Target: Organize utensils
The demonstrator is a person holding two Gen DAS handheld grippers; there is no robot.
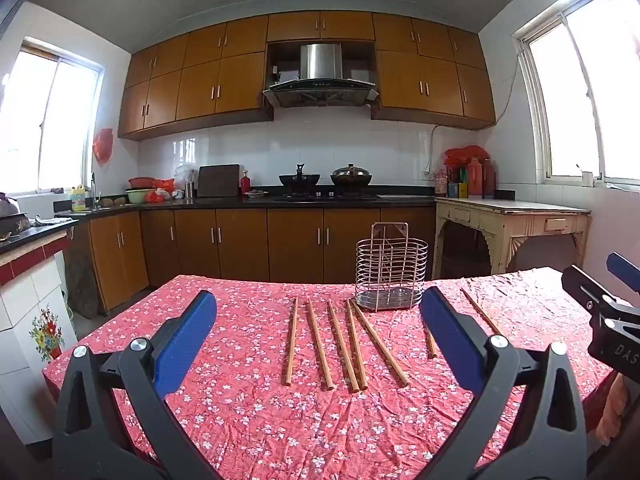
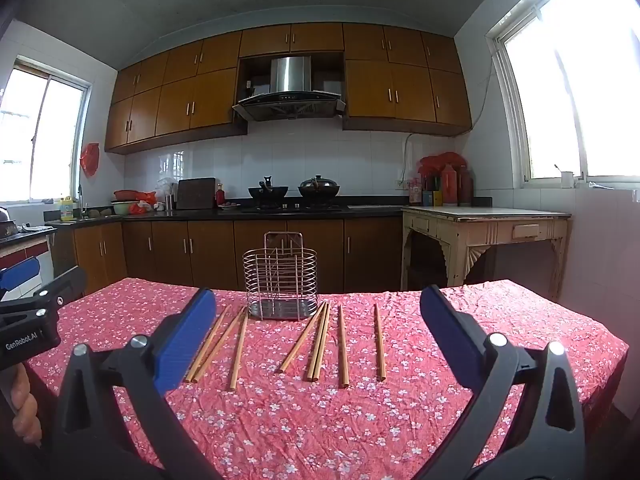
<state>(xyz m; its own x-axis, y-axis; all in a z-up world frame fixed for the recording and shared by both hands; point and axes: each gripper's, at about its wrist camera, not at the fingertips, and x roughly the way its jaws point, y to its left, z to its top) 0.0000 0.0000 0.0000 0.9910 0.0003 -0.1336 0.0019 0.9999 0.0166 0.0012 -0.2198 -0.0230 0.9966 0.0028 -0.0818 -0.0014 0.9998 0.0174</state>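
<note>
Several wooden chopsticks (image 1: pixel 343 346) lie side by side on the red floral tablecloth (image 1: pixel 280 420), in front of an empty wire utensil holder (image 1: pixel 390 268). My left gripper (image 1: pixel 320 320) is open and empty, held above the table short of the chopsticks. In the right wrist view the chopsticks (image 2: pixel 318 342) spread left and right of the holder (image 2: pixel 281 278) on the cloth (image 2: pixel 320 420). My right gripper (image 2: pixel 318 320) is open and empty, also short of them. Each gripper shows at the other view's edge: the right one (image 1: pixel 612 308), the left one (image 2: pixel 28 312).
The table's far edge runs just behind the holder. Beyond it are brown kitchen cabinets (image 1: pixel 296 240), a stove with two woks (image 1: pixel 326 180), and a cream side table (image 1: pixel 512 220) at right. A tiled counter (image 1: pixel 28 280) stands at left.
</note>
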